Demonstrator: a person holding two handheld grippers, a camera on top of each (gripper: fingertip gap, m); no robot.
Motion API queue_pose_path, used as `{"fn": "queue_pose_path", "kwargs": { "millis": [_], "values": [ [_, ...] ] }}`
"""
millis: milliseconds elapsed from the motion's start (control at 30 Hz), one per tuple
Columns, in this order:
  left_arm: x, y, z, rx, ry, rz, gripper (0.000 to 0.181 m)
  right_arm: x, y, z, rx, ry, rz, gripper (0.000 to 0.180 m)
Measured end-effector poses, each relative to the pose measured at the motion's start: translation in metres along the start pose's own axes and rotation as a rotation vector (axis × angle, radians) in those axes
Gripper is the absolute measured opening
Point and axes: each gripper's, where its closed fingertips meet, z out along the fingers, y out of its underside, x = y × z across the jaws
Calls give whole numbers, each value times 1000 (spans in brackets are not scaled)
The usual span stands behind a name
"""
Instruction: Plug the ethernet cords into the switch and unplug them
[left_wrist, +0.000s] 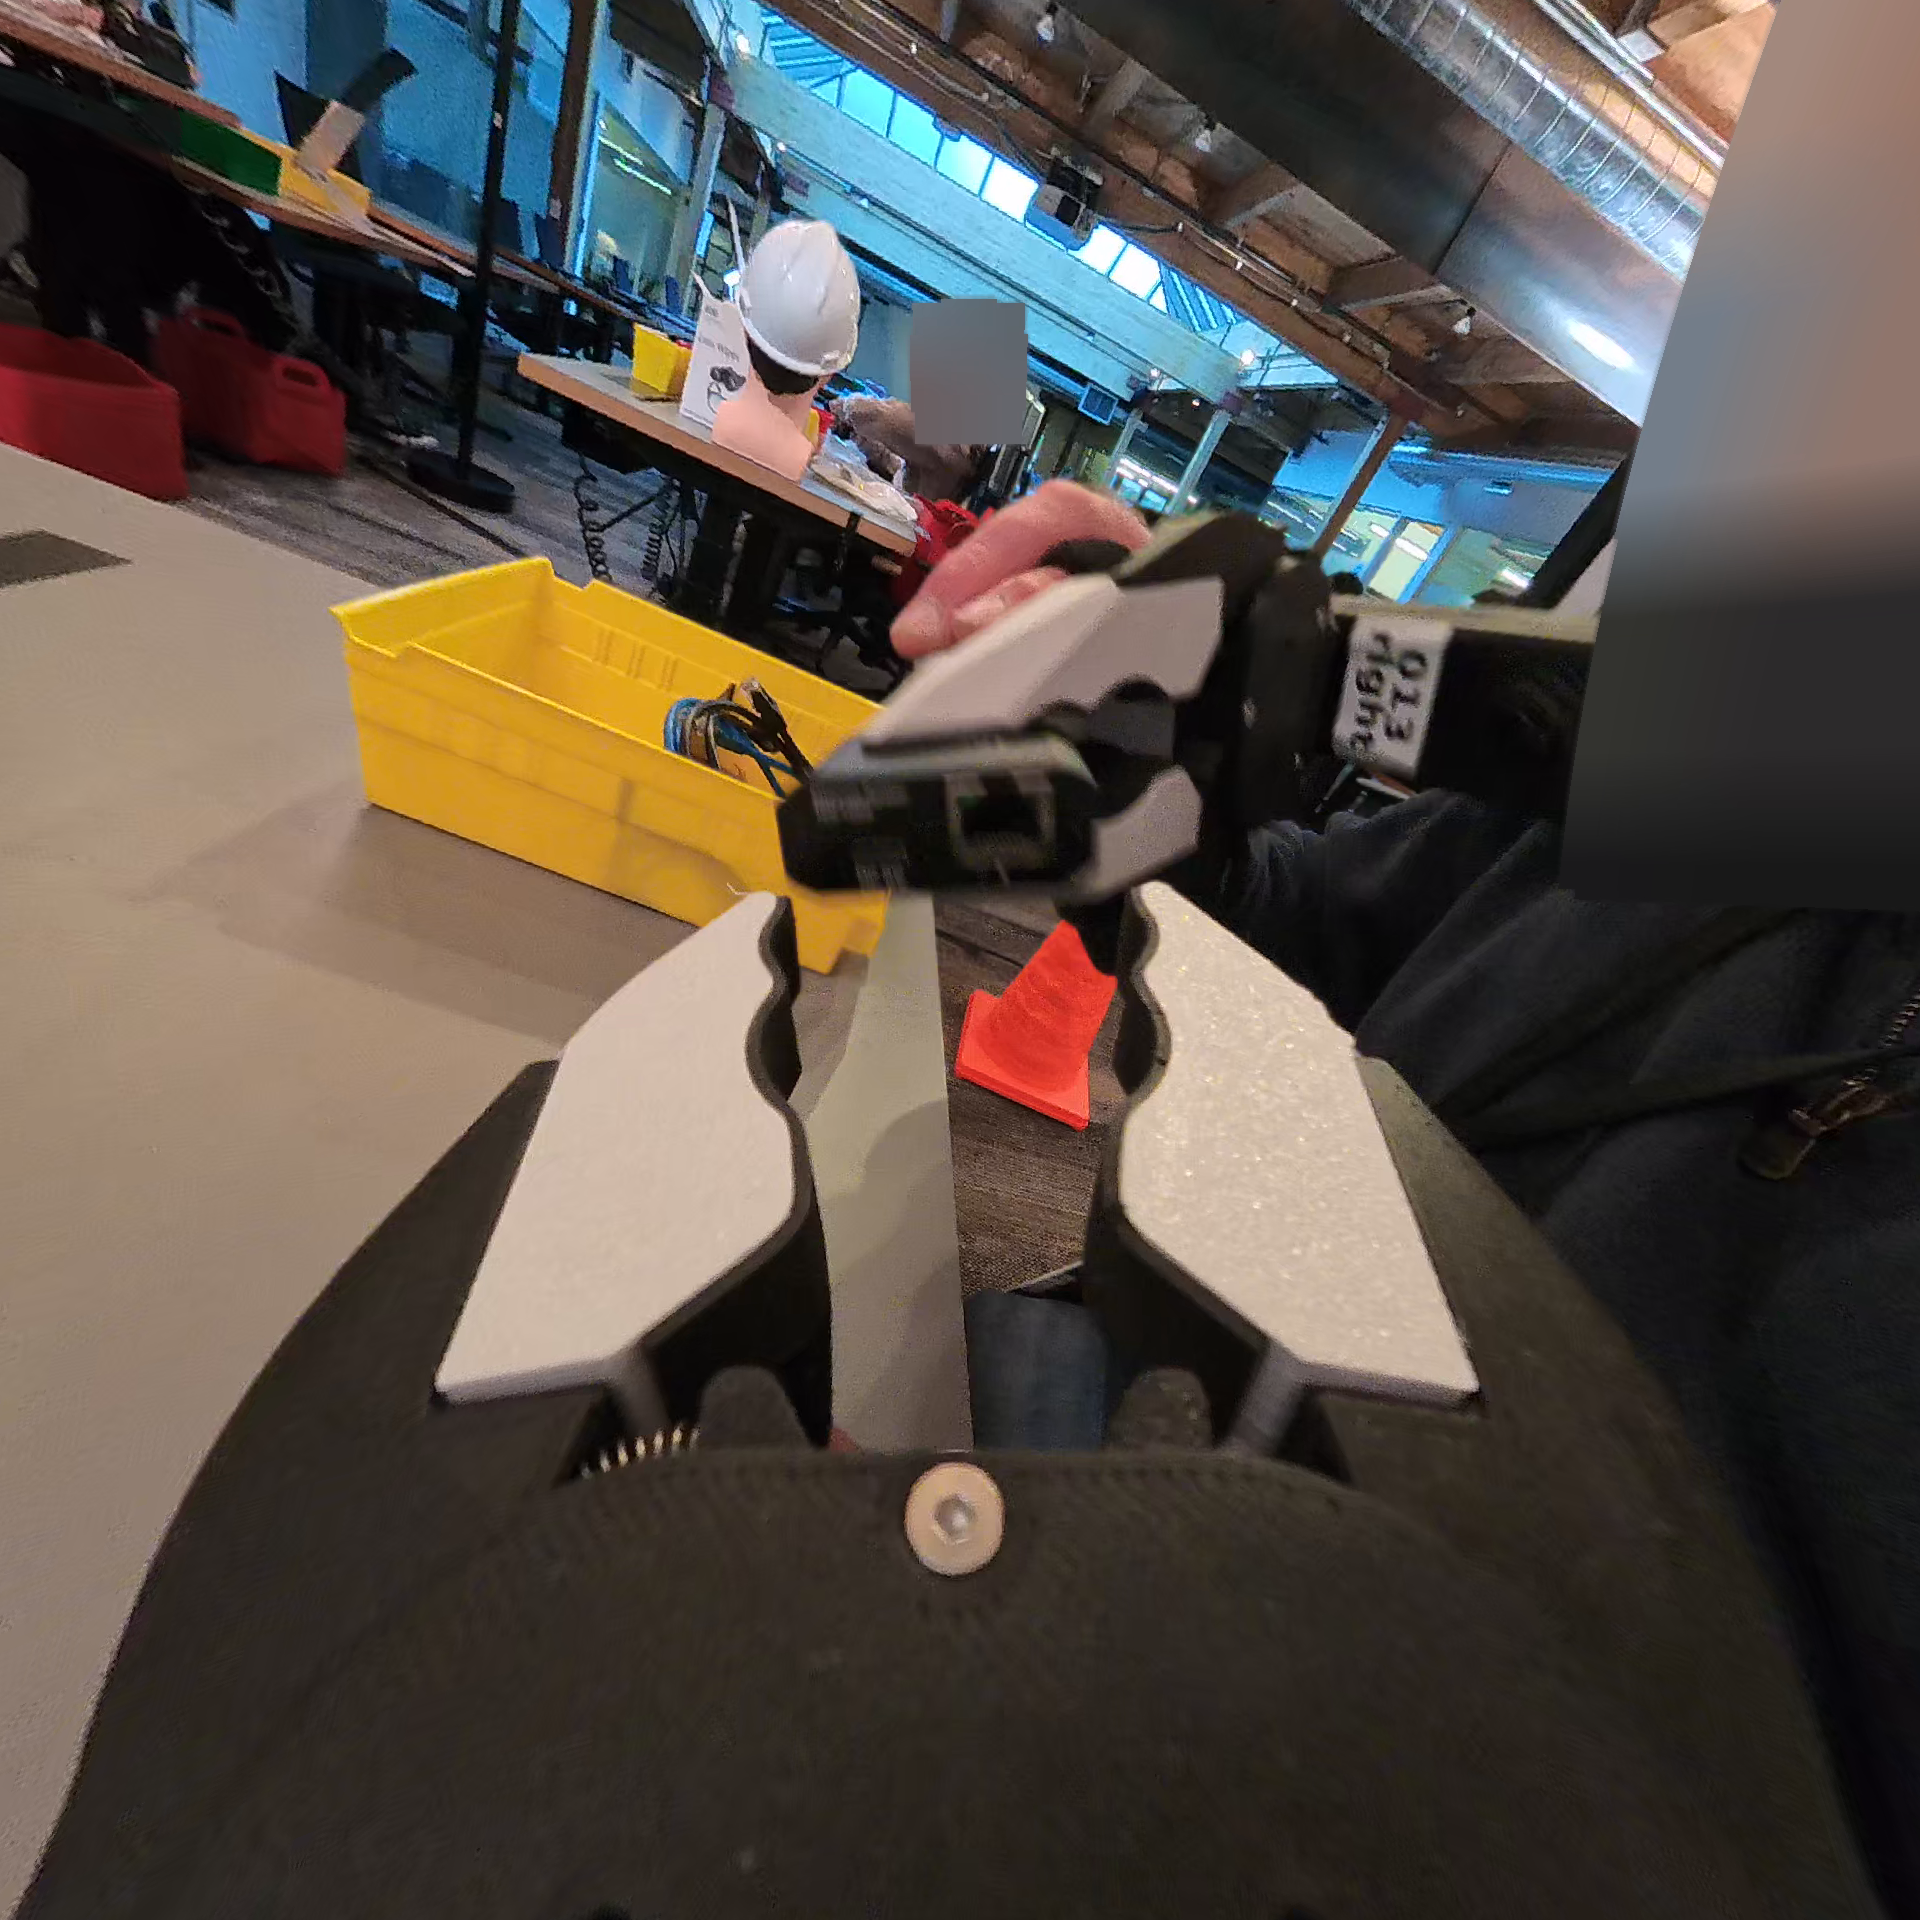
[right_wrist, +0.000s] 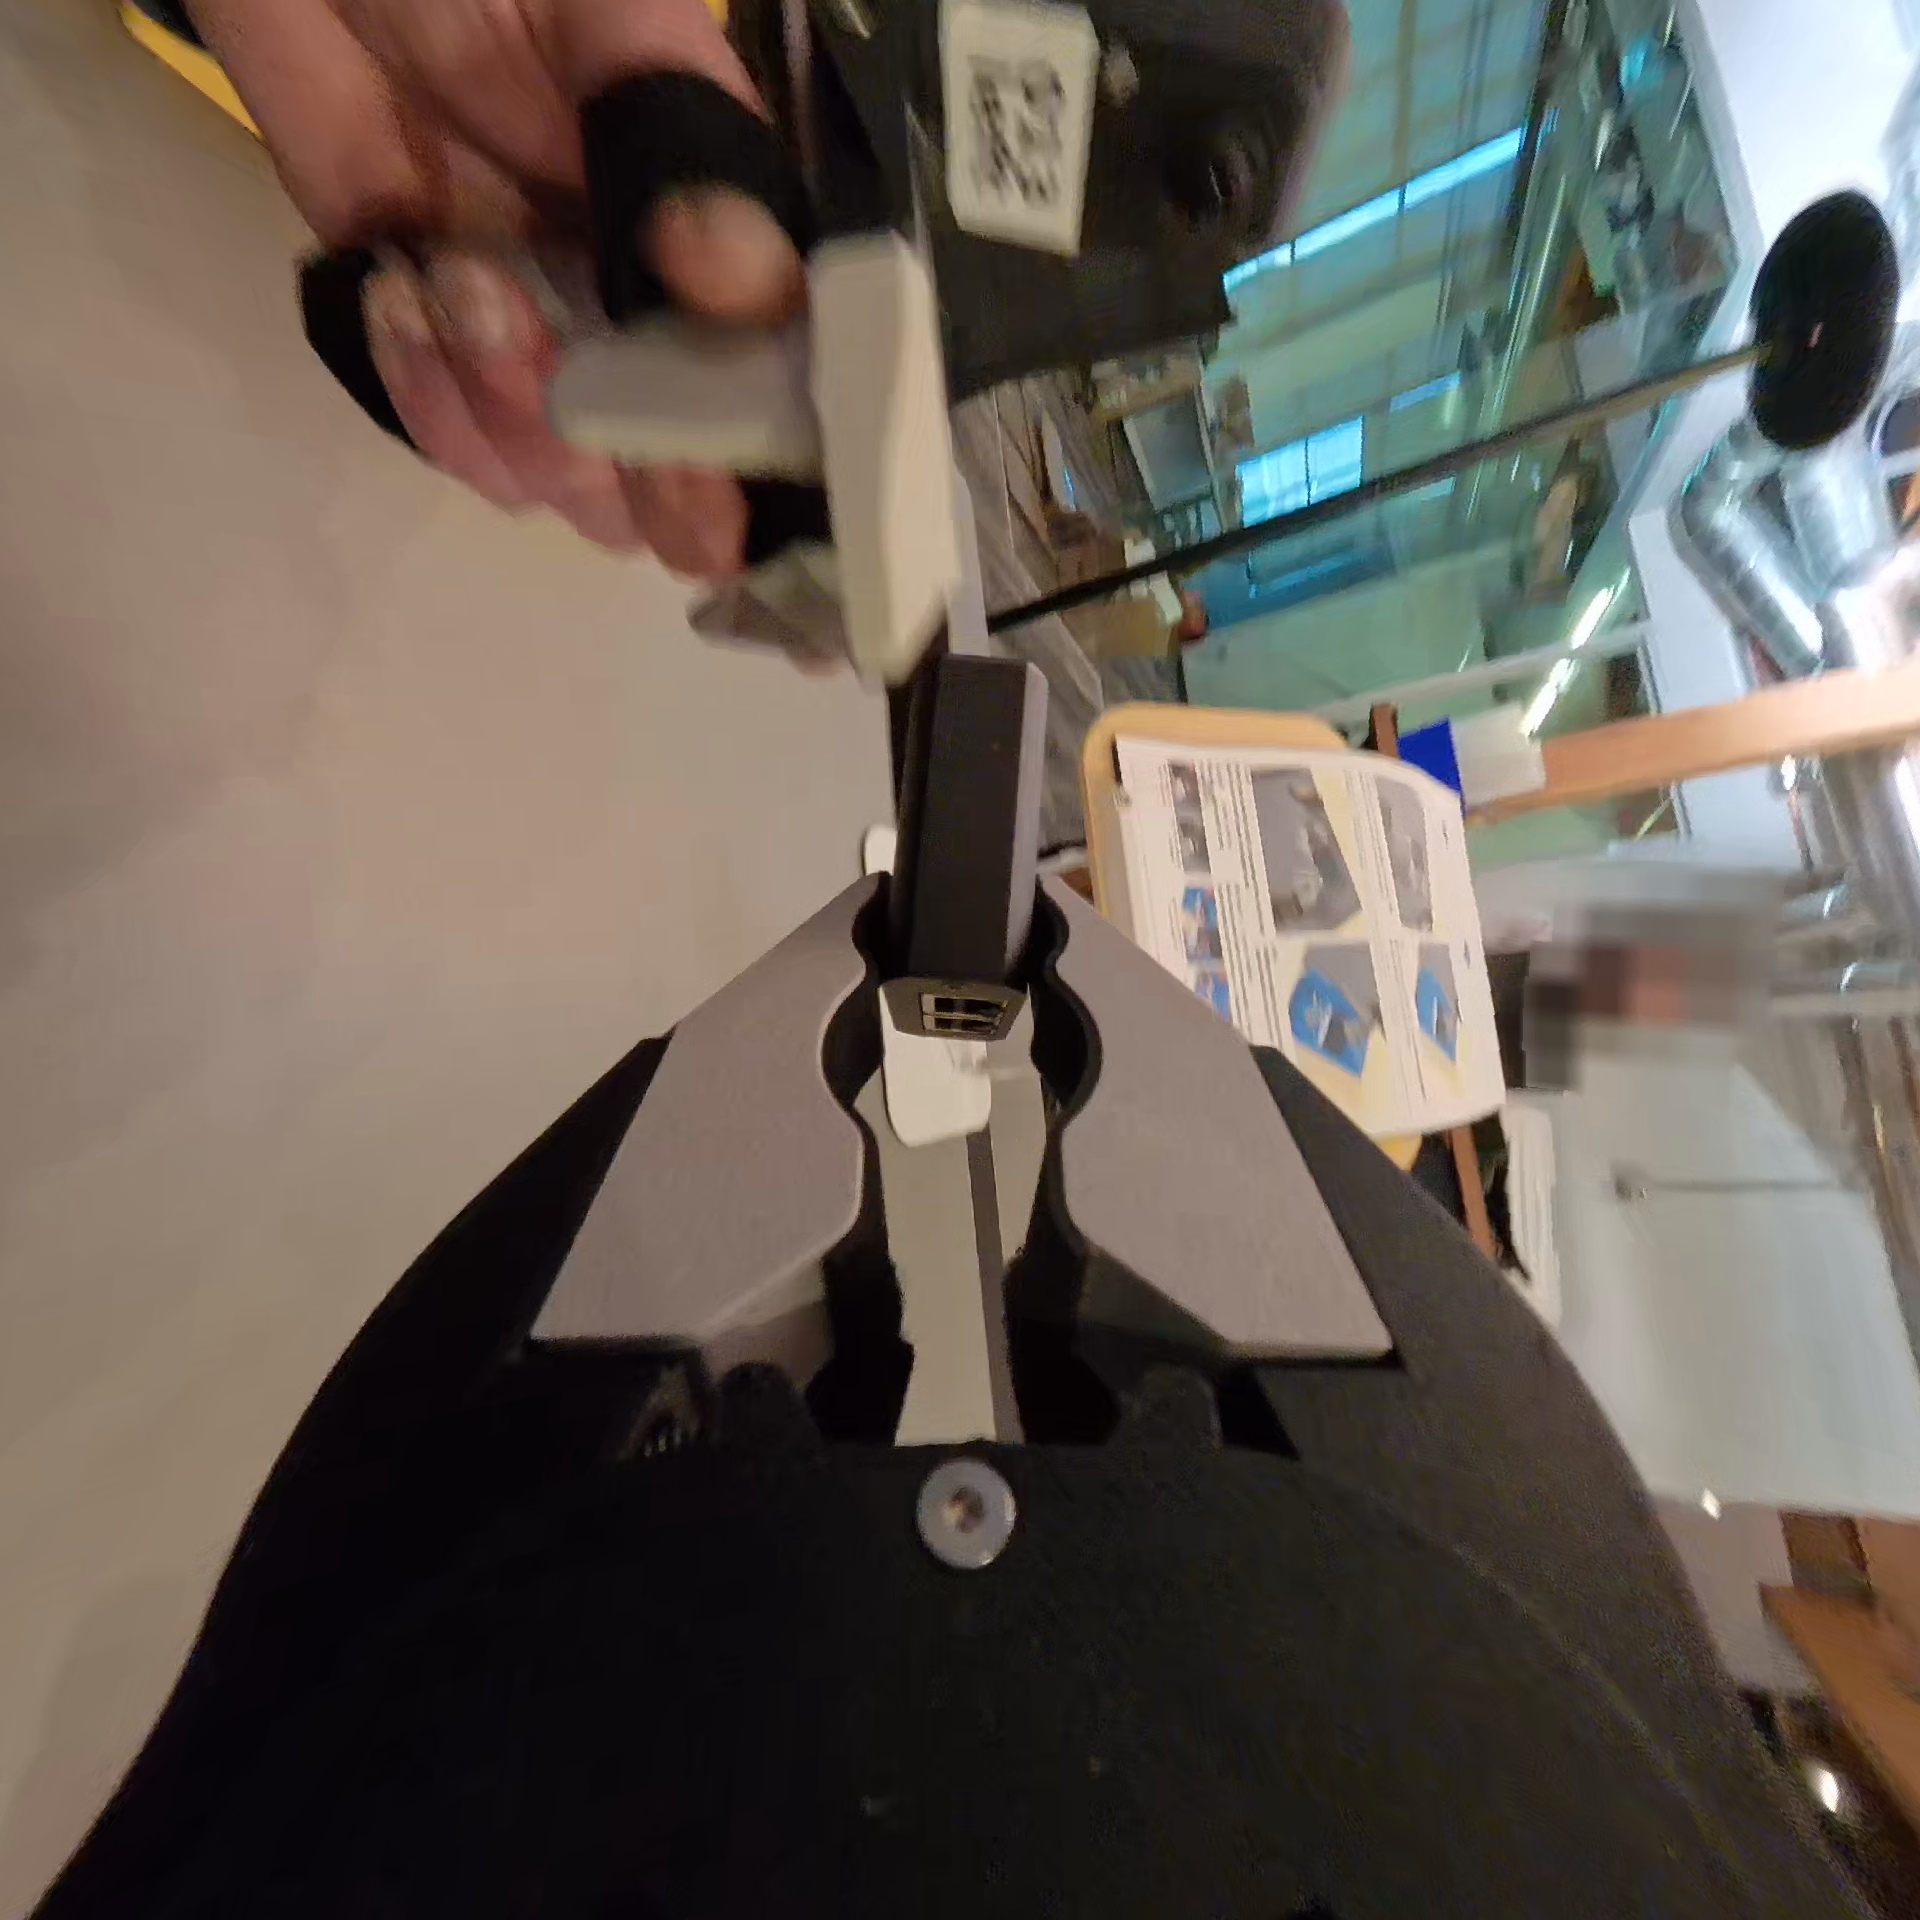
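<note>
My right gripper (right_wrist: 961, 904) is shut on a small black switch (right_wrist: 961, 810) and holds it in the air, with its ports (right_wrist: 951, 1013) facing the camera. In the left wrist view the same switch (left_wrist: 894, 821) shows one port (left_wrist: 1003, 821) and sits just beyond my left gripper (left_wrist: 961, 904), which is open and empty. The right gripper (left_wrist: 1039, 800) clamps it from the right. Blue and black ethernet cords (left_wrist: 727, 727) lie coiled in a yellow bin (left_wrist: 499, 727) behind. The left gripper (right_wrist: 831, 520) appears blurred above the switch in the right wrist view.
The yellow bin stands on a grey table (left_wrist: 208, 935). An orange cone (left_wrist: 1039, 1029) stands on the floor past the table's edge. A person in a dark jacket (left_wrist: 1610, 1091) is close on the right. A printed sheet (right_wrist: 1299, 914) lies on a stool. Only a small space, under 4 cm, lies between the two pairs of fingers.
</note>
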Motion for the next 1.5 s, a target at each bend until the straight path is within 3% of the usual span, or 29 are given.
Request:
{"fn": "queue_pose_path", "kwargs": {
  "millis": [100,233,400,500,600,733,900,1100,1233,1367,1500],
  "values": [
    [-4,-16,-16,31,-29,23,51,42,67,-24,-192,46,57,22],
    [-10,-34,-35,42,-93,98,25,84,206,-63,-590,33,182,22],
    [-13,-46,-46,50,-133,131,22,33,353,-106,-1021,-349,430,22],
    [-16,-44,-46,36,-148,136,22,-9,400,-111,-1146,-530,484,22],
    [-18,-42,-45,17,-159,142,22,-35,433,-110,-1254,-589,501,22],
    [-21,-41,-43,2,-162,142,22,-65,451,-108,-1351,-681,527,23],
    [-24,-40,-45,-9,-173,148,24,-64,433,-100,-1307,-727,548,36],
    [-26,-48,-53,-1,-200,166,27,-13,403,-107,-1197,-577,598,35],
    [-28,-56,-65,-20,-261,213,31,21,388,-132,-1172,-414,609,33],
    [-49,-62,-102,-157,-509,337,43,35,386,-175,-1161,-255,698,41],
    [-74,-63,-181,-348,-846,441,56,18,400,-226,-1186,-177,835,54]
  ]
}}
